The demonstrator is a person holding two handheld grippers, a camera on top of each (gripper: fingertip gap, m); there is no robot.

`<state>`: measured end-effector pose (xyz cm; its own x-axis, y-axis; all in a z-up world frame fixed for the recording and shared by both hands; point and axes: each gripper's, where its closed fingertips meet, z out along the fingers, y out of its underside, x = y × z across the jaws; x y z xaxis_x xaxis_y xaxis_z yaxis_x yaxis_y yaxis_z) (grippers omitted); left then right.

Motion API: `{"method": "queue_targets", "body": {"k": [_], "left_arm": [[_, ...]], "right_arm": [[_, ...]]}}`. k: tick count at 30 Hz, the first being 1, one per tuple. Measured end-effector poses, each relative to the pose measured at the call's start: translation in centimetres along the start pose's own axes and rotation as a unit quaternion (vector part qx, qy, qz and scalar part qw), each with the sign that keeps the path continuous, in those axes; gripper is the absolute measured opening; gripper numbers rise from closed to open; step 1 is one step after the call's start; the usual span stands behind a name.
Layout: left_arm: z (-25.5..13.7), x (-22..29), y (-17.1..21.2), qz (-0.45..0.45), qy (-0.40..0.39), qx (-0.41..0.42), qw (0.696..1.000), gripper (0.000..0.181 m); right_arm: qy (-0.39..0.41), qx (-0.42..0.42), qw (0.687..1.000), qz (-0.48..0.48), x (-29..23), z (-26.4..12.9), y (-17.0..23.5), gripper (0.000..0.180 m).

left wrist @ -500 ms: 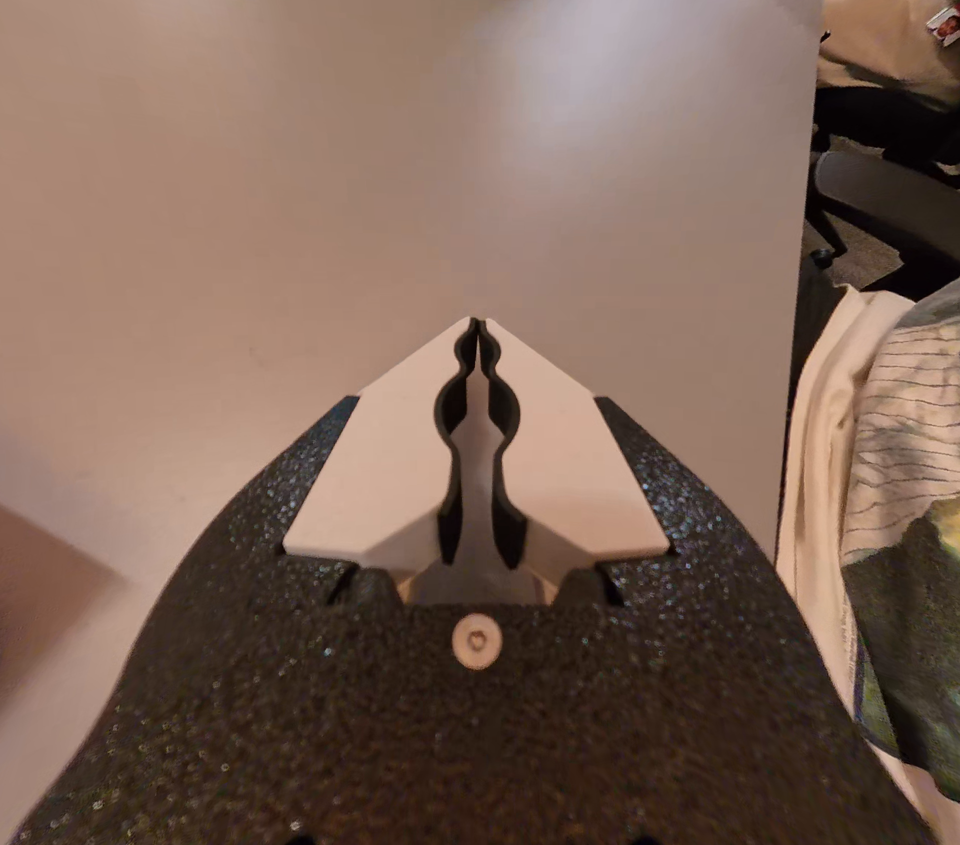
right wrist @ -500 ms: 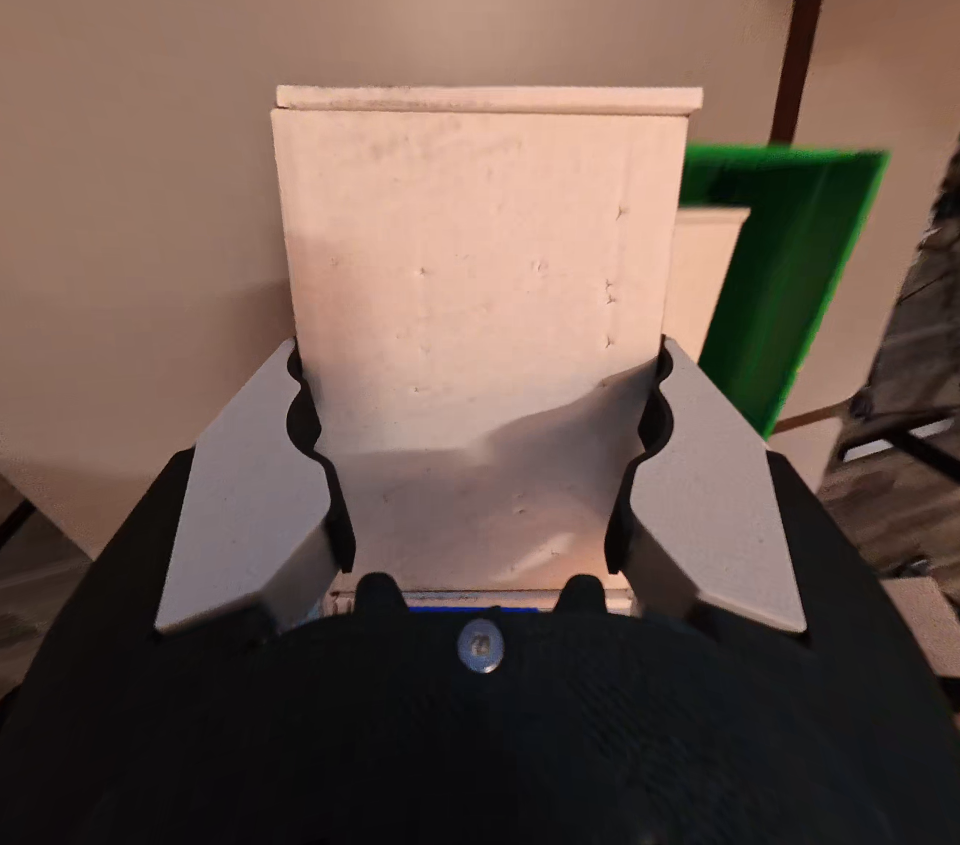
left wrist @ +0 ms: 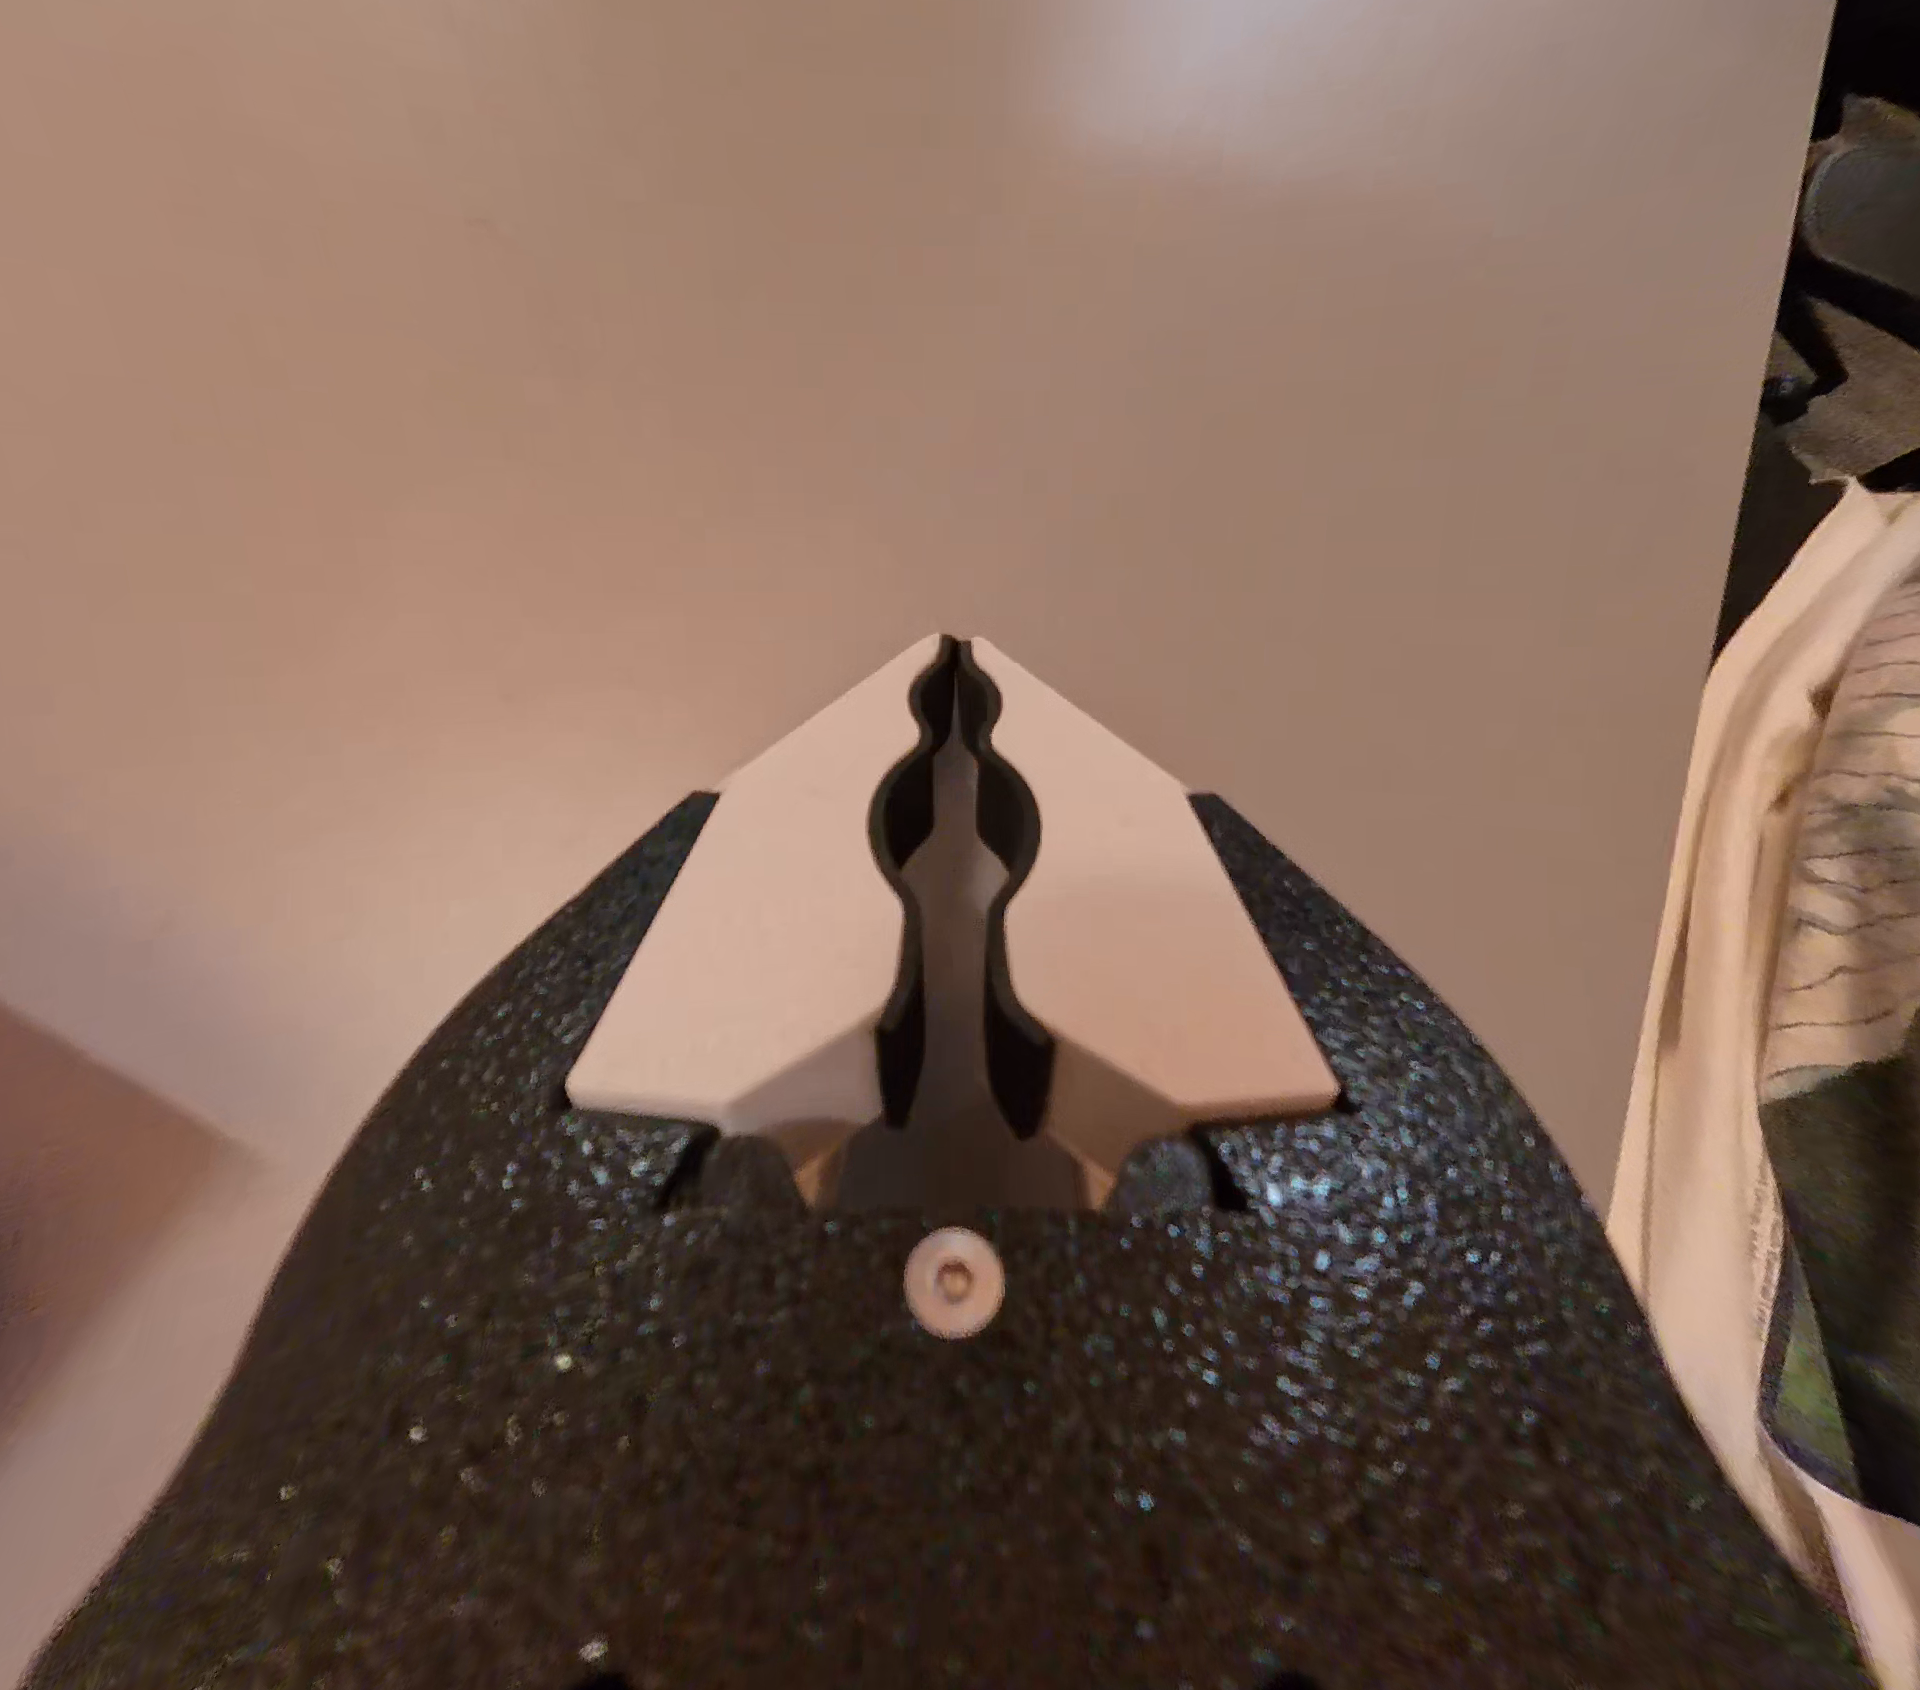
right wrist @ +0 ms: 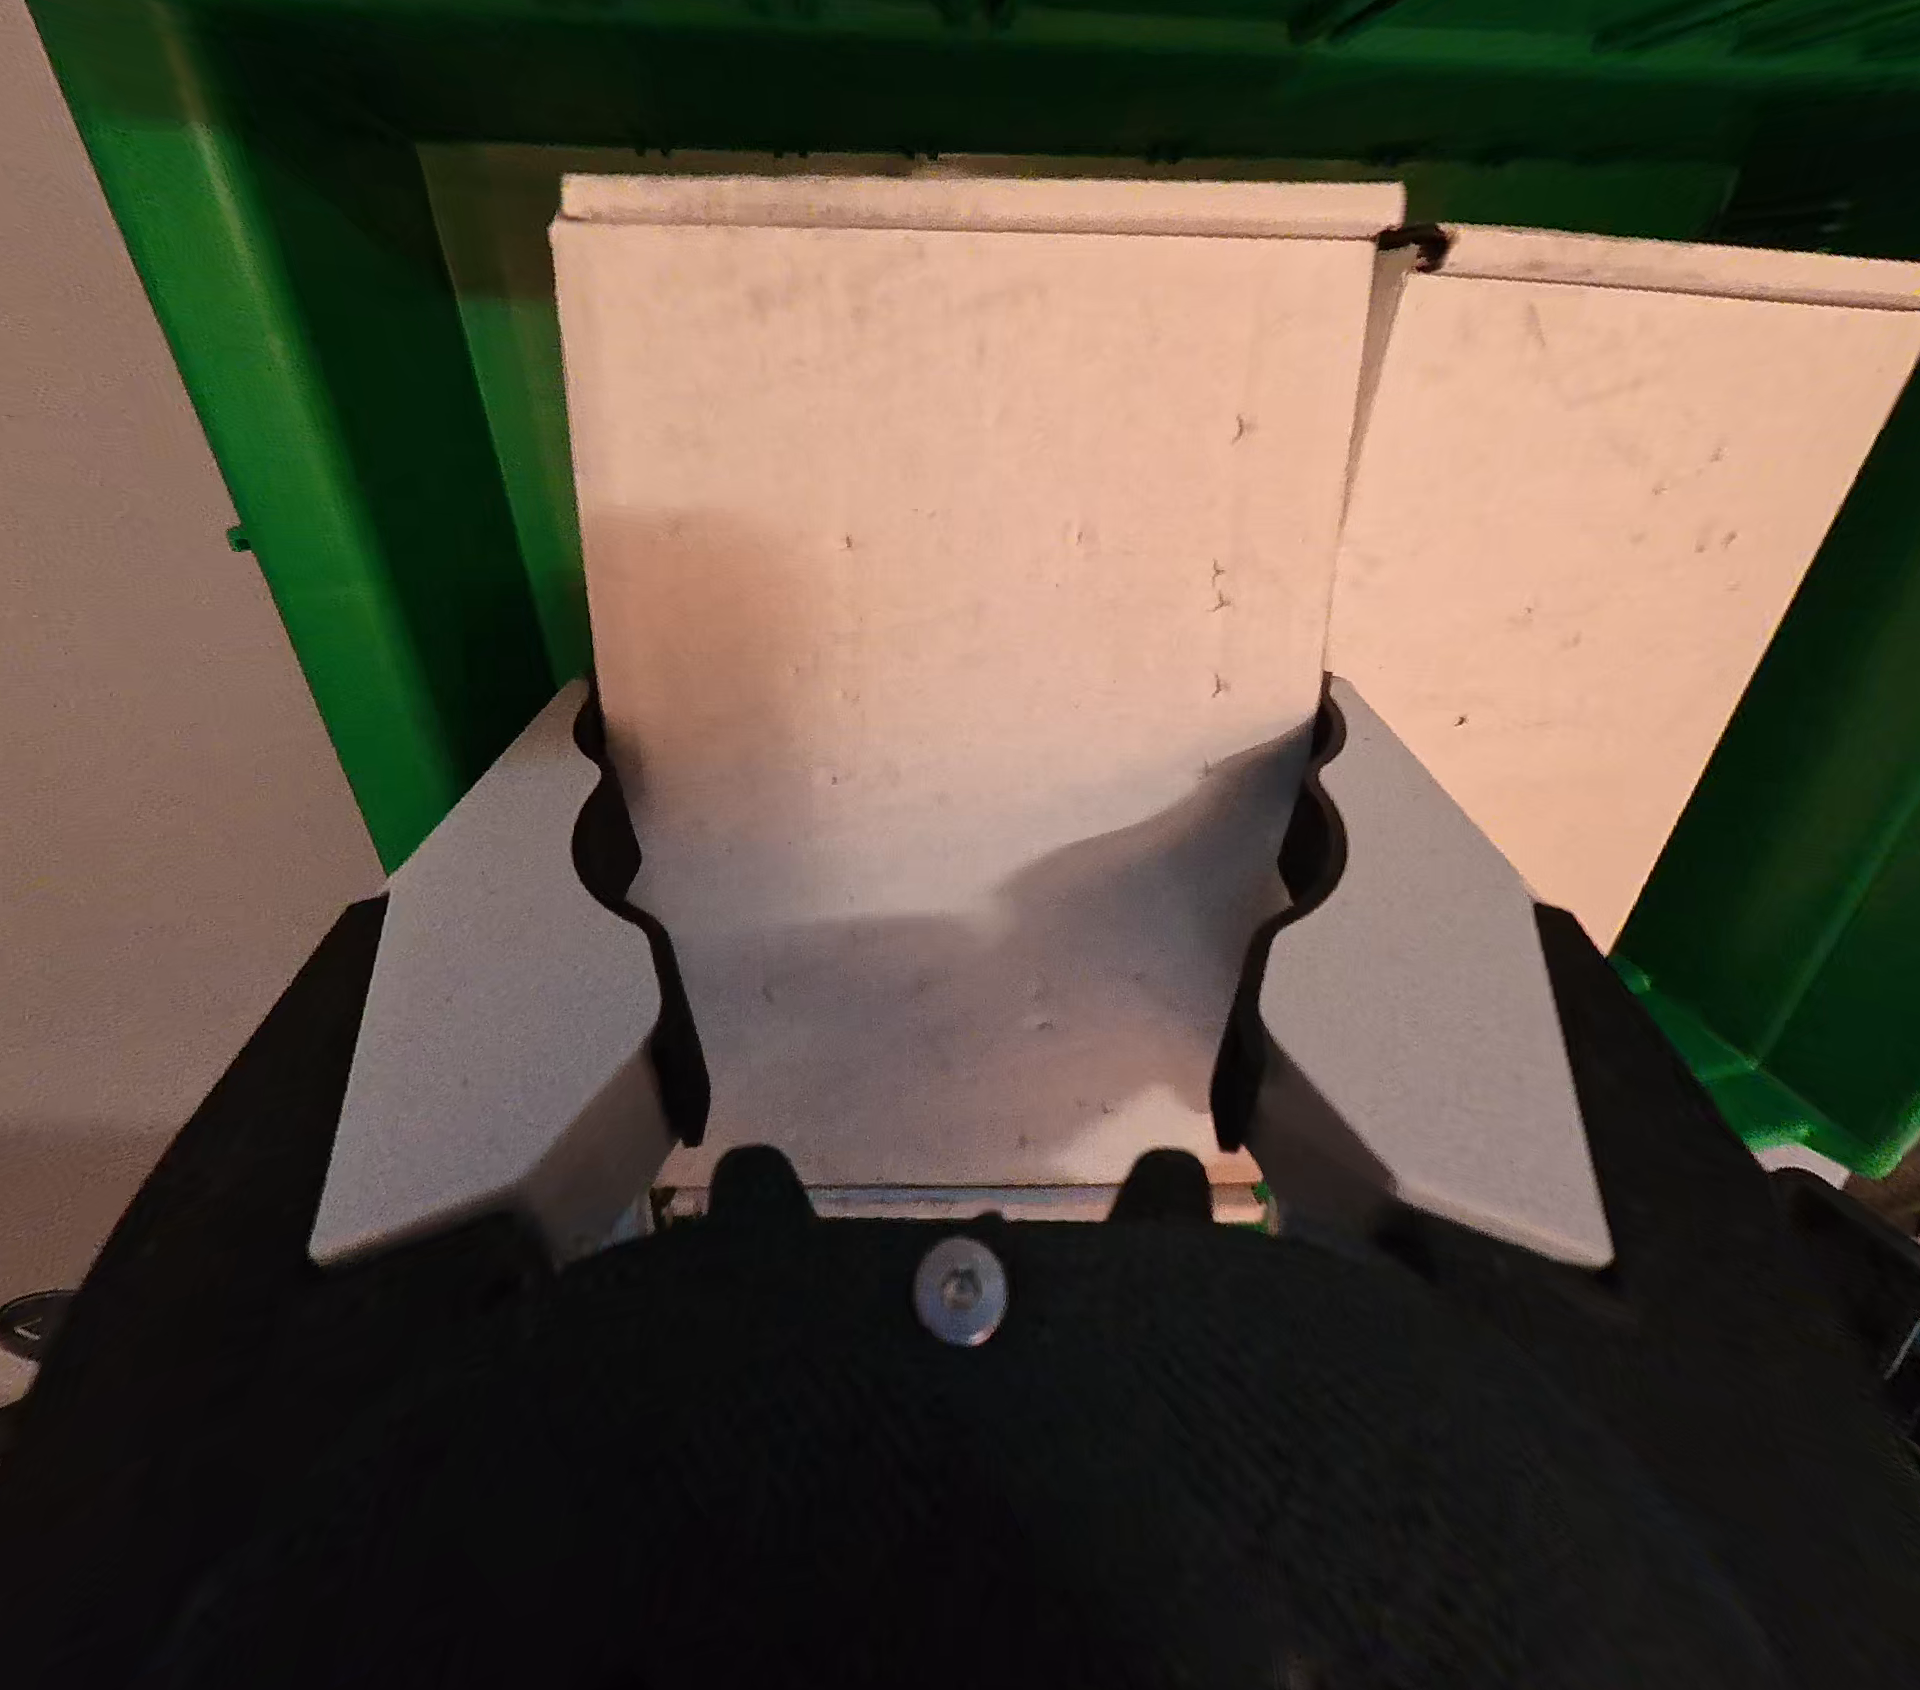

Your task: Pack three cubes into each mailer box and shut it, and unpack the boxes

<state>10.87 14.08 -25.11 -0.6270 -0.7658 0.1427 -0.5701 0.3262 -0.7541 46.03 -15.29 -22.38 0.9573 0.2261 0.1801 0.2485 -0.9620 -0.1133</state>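
Right gripper [right wrist: 961, 902]: jaws clamped on white mailer box [right wrist: 966, 601], long axis pointing ahead into green bin [right wrist: 312, 393]; second box [right wrist: 1621, 560] right of jaws. Left gripper [left wrist: 953, 653]: jaws closed, empty.

Both grippers same build: left gripper [left wrist: 954, 643] and right gripper [right wrist: 956, 809] have a black speckled textured body, pale grey wedge fingers, wavy black inner pads, one silver hex screw centred. Operator wears a cream printed shirt [left wrist: 1787, 965].
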Motion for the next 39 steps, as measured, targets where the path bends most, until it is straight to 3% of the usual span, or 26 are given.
{"method": "queue_targets", "body": {"k": [1,6,11,14,17,20,24,29,33,35,39], "left_arm": [[0.1,0.0,0.0,0.002,-0.002,-0.004,1.000,0.000],[1.1,0.5,-2.5,0.003,-0.002,0.038,0.999,0.001],[4.1,0.9,-7.7,0.010,-0.024,0.075,0.997,0.040],[6.4,1.1,-12.0,0.059,-0.062,0.092,0.992,0.060],[9.2,1.2,-16.9,0.087,-0.097,0.116,0.985,0.076],[12.4,1.2,-21.3,0.069,-0.117,0.128,0.982,0.094],[16.6,1.9,-26.3,0.028,-0.126,0.153,0.980,0.101],[21.2,1.0,-30.0,0.013,-0.169,0.170,0.971,0.097],[24.0,0.1,-30.3,0.003,-0.192,0.143,0.971,0.072],[24.5,-0.1,-30.2,0.002,-0.202,0.135,0.970,0.041],[24.4,-0.9,-29.8,0.008,-0.230,0.125,0.965,0.033]], "right_arm": [[0.006,-0.006,1.000,0.002,0.0,0.0,0.1,0.128],[0.063,-0.010,0.997,0.036,-0.2,0.0,-0.3,0.131],[0.163,0.043,0.980,0.103,-0.7,-3.2,-0.2,0.120],[0.270,0.100,0.936,0.202,-1.4,-6.3,0.6,0.111],[0.316,0.123,0.875,0.345,-4.2,-6.9,2.2,0.108],[0.344,0.108,0.844,0.397,-7.2,-6.1,3.9,0.111],[0.377,0.105,0.809,0.438,-9.0,-5.6,5.5,0.111],[0.393,0.108,0.788,0.461,-8.9,-6.1,7.1,0.108],[0.400,0.119,0.781,0.465,-8.9,-6.7,7.3,0.106],[0.398,0.130,0.781,0.463,-8.8,-6.9,6.9,0.105],[0.395,0.132,0.790,0.450,-8.7,-6.9,6.0,0.106]]}}
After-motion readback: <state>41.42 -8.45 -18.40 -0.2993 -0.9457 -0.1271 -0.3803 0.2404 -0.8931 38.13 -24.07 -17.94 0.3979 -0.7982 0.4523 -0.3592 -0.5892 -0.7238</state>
